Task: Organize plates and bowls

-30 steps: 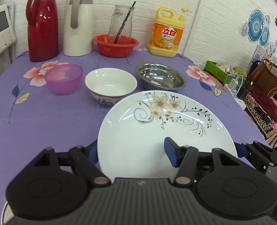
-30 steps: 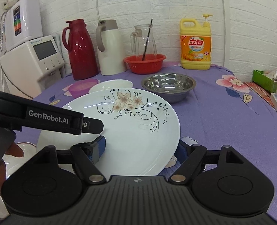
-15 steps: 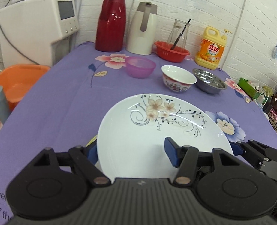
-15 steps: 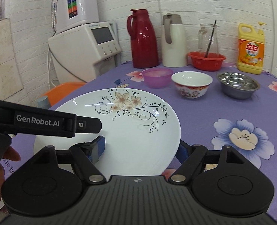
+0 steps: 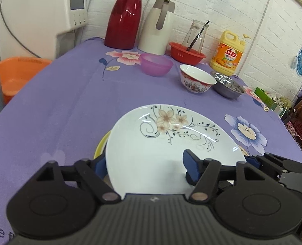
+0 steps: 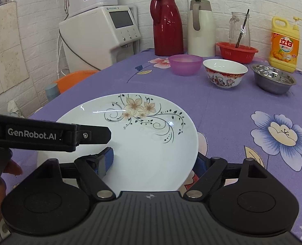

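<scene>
**As the left tongs let go, the flowered plate comes down on the yellow one**

While both tongs were carrying it a second ago, the white flowered plate (image 5: 167,143) hung in front of the row of bowls. It has since travelled across to the near left part of the purple tablecloth (image 5: 58,102) and now sits low over a yellow plate (image 5: 100,145), of which only a sliver of rim peeps out on the left.

The left gripper (image 5: 144,163) is opening. The plate's near edge is still between its jaws, one finger below and one blue pad (image 5: 188,165) above, and that pad seems to have lifted clear. The right gripper (image 6: 154,158) looks unchanged, pinching the near rim, one finger on top and one underneath.

To my eye this is the release: the plates are being stacked. The purple bowl (image 5: 156,64), the painted china bowl (image 5: 197,81) and the steel bowl (image 5: 227,85) stand apart at the far side, not yet nested.

As for writing, the left tongs' arm reads "GenRobot.AI" in the right view. The yellow detergent bottle (image 6: 283,47) bears the characters 立白. The white dispenser (image 6: 101,34) has a small brand mark I cannot make out, and scraps of print show at the cloth's near left edge, "the" among them.
</scene>
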Tool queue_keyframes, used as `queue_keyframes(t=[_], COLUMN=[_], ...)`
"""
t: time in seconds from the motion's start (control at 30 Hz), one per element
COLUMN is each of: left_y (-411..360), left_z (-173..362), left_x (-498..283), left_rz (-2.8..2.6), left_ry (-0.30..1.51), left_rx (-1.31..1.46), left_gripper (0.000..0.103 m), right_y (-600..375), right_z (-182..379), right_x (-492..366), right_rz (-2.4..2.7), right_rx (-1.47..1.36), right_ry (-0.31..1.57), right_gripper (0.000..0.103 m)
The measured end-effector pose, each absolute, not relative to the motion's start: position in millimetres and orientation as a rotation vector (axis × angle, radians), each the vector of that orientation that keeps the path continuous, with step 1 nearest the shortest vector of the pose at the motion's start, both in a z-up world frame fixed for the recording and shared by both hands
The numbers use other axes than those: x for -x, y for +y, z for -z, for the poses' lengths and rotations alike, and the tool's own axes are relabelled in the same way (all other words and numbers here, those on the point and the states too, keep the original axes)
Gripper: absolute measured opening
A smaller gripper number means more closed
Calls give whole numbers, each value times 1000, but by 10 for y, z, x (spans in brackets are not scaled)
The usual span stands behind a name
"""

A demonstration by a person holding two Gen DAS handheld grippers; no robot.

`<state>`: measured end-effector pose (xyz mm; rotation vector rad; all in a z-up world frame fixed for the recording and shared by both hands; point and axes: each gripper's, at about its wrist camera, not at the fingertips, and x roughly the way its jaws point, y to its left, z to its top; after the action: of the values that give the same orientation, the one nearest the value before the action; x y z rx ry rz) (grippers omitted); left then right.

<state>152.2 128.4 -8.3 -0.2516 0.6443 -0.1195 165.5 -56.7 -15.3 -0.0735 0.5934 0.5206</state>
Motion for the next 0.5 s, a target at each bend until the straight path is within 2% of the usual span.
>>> queue_keyframes(t=[0.07, 0.2, 0.3, 0.43, 0.5], left_y=[1292, 1273, 1210, 1019, 1053], left_z=[69, 30, 2, -6, -27], left_x=[-1522, -1511, -1514, -1501, -1501], left_rz=[127, 128, 118, 13, 42], left_ry=[648, 663, 672, 672, 669], left_rx=[250, 212, 130, -125, -131], left_gripper=[70, 70, 70, 70, 71], right_y=[-584, -560, -569, -568, -587], right_z=[151, 155, 163, 210, 229], right_x=[-1660, -1649, -1652, -1665, -1675], right_rz=[-529, -518, -530, -528, -531], right_rx=[61, 102, 91, 105, 89], right_ry=[592, 571, 570, 588, 596], right_gripper=[103, 103, 103, 103, 103])
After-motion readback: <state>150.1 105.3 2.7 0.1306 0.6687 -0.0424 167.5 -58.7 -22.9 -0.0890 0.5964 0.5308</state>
